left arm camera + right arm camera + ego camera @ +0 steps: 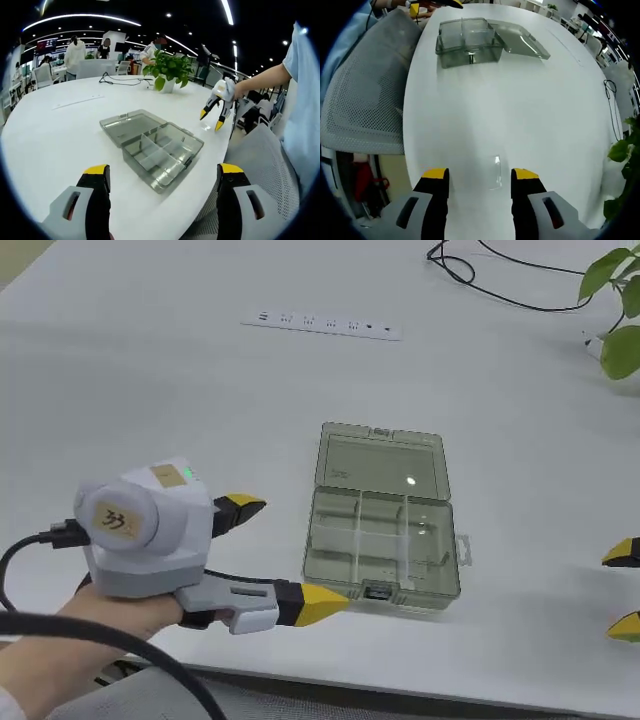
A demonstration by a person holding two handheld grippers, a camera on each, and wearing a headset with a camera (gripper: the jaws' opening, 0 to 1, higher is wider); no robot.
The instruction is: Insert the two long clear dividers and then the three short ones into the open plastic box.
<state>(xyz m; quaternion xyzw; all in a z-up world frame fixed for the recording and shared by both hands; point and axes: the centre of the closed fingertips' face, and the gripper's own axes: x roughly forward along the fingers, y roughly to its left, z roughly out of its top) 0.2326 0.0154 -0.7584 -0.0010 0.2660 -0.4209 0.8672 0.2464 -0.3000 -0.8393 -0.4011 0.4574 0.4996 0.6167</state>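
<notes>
The open plastic box [433, 592] sits on the white table [150, 390], lid [380, 455] laid back, clear dividers [383, 535] standing in its base. Just beside it the left gripper [295, 552] hangs spread and empty — the right gripper [480, 176], well apart, is spread too, a loose clear divider [496, 170] lying just ahead.

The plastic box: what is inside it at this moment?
Inside the box, clear dividers stand upright and split it into compartments. No other thing seems to lie in them. The dividers are see-through against the tinted walls, so their exact number cannot be told.
</notes>
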